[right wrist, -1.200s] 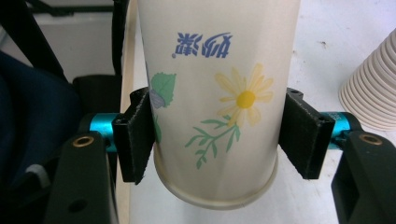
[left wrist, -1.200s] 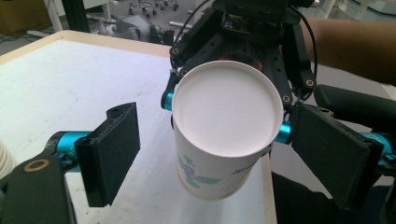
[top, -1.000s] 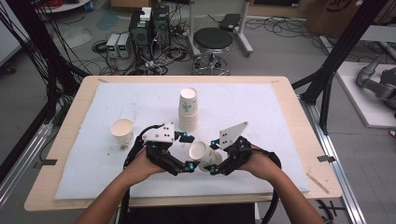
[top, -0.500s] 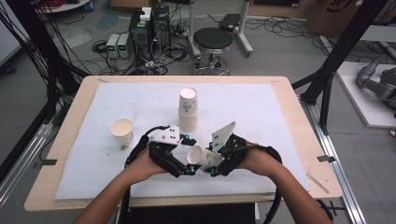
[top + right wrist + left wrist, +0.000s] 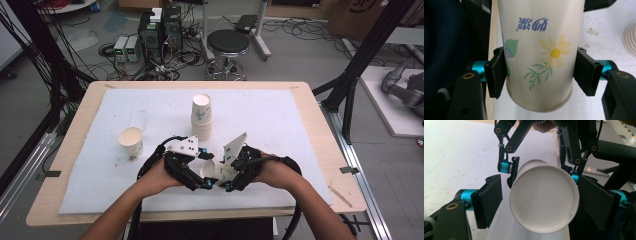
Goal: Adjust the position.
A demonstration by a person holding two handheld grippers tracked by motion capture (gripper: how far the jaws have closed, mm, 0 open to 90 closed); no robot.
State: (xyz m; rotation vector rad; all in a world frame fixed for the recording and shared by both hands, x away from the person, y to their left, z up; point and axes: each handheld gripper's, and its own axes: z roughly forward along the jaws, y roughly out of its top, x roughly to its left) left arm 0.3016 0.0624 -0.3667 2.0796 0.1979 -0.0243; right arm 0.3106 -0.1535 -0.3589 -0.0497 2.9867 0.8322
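Note:
A flower-printed paper cup (image 5: 209,170) is held on its side above the front middle of the white mat. My right gripper (image 5: 539,72) is shut on it, with a pad pressed on each side near the base. The cup's wide white end (image 5: 544,200) faces my left gripper (image 5: 542,203). The left jaws straddle that end and have just been closing. A gap remains at the left pad (image 5: 489,203), and the other pad is right at the rim. From above, the left gripper (image 5: 202,176) and the right gripper (image 5: 226,178) meet tip to tip around the cup.
A stack of paper cups (image 5: 201,117) stands upright at the mat's (image 5: 290,125) middle. A single upright cup (image 5: 131,141) sits to the left. The table's front edge (image 5: 200,216) lies just below the hands. A stool (image 5: 227,45) and cables are beyond the table.
The two grippers have drawn closer together around the cup. The left jaws have narrowed toward the cup's rim, and the right gripper has tilted slightly with the cup.

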